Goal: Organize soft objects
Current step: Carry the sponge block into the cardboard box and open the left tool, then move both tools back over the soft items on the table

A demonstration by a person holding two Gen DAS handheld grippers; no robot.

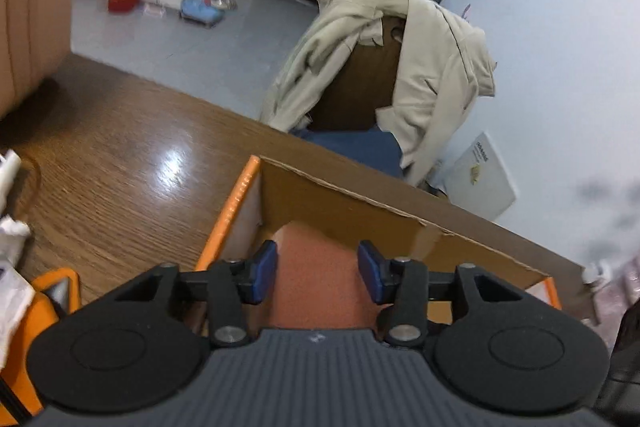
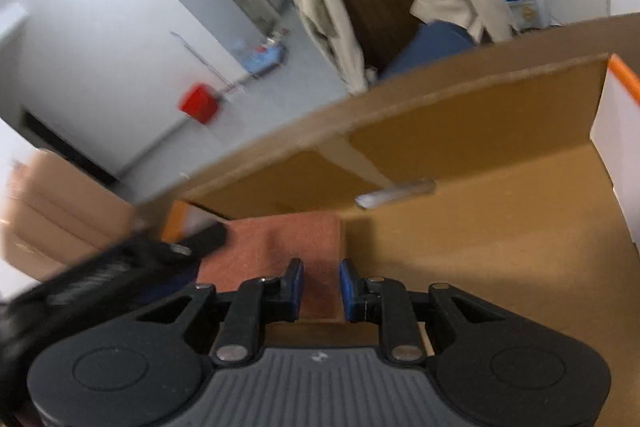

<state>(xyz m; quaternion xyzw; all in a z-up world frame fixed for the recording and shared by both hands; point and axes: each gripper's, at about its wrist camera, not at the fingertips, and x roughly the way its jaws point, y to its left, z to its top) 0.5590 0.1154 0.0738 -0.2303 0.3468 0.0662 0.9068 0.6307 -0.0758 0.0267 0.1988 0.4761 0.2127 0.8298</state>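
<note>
**Both claws over the box, red pad straight ahead**

From my seat at the controls, the left gripper (image 1: 317, 271) fills the bottom of its frame with its blue pads (image 1: 265, 269) spread wide — nothing is pinched between them. Directly beyond the gap, at lower centre, lies the reddish soft pad (image 1: 316, 267), flat on the floor of the cardboard box (image 1: 360, 203); its long axis appears to run away from me, along the fingers. The right gripper (image 2: 321, 289) shows a narrower gap, jaws parted and gripping nothing that I can make out — the same reddish soft pad (image 2: 280, 243) lies under and ahead of it, shifted toward the lower left of that frame, hard against the box's left wall. The left claw intrudes, blurred, at the right view's lower left.

I judge the left claw the better centred on the pad; the right sits over its nearer right corner.

Farther off, the wooden table (image 1: 120, 147) stretches to the upper left, and a beige jacket (image 1: 420, 67) hangs on a chair beyond the table edge.
</note>
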